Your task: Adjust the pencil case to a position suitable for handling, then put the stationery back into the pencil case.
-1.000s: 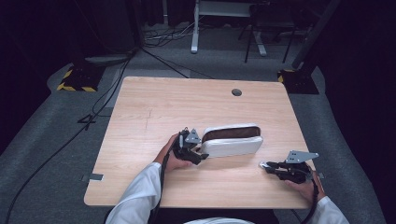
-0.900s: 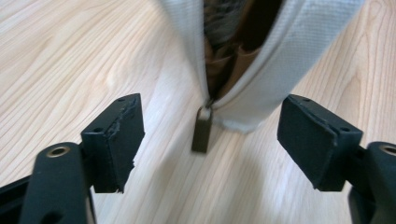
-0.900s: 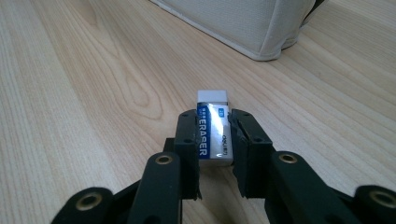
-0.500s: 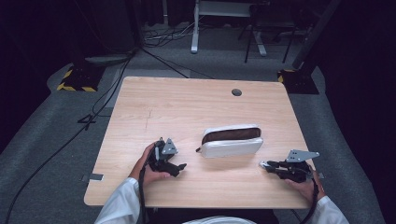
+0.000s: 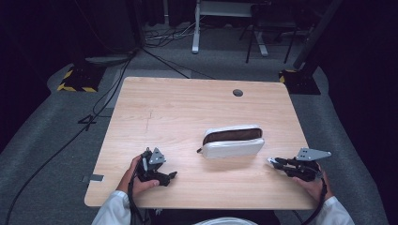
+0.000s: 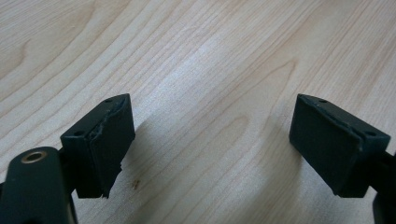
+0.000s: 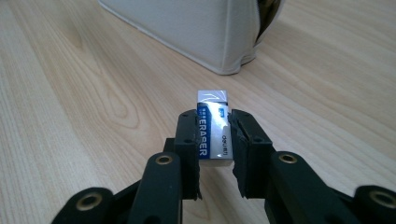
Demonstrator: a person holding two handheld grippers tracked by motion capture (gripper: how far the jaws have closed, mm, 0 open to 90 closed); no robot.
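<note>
Pinching an eraser (image 7: 213,133), the right gripper (image 7: 214,140) faces the unzipped pouch (image 5: 233,141), probably its destination; the left gripper (image 6: 210,149) gapes empty over bare table (image 6: 196,60).

We see a table (image 5: 187,108) of pale wood-grain laminate, smooth with a soft sheen, and on it a white pouch (image 5: 233,148) that looks like matt cloth or soft leatherette with a dark brown lining. The left gripper (image 6: 210,154) has matt black pads (image 6: 112,144), rubbery and ragged along one edge. Between the matt black plastic jaws of the right gripper (image 7: 214,140), whose pivots look like brass, sits an eraser (image 7: 214,133) in a glossy printed sleeve.
</note>
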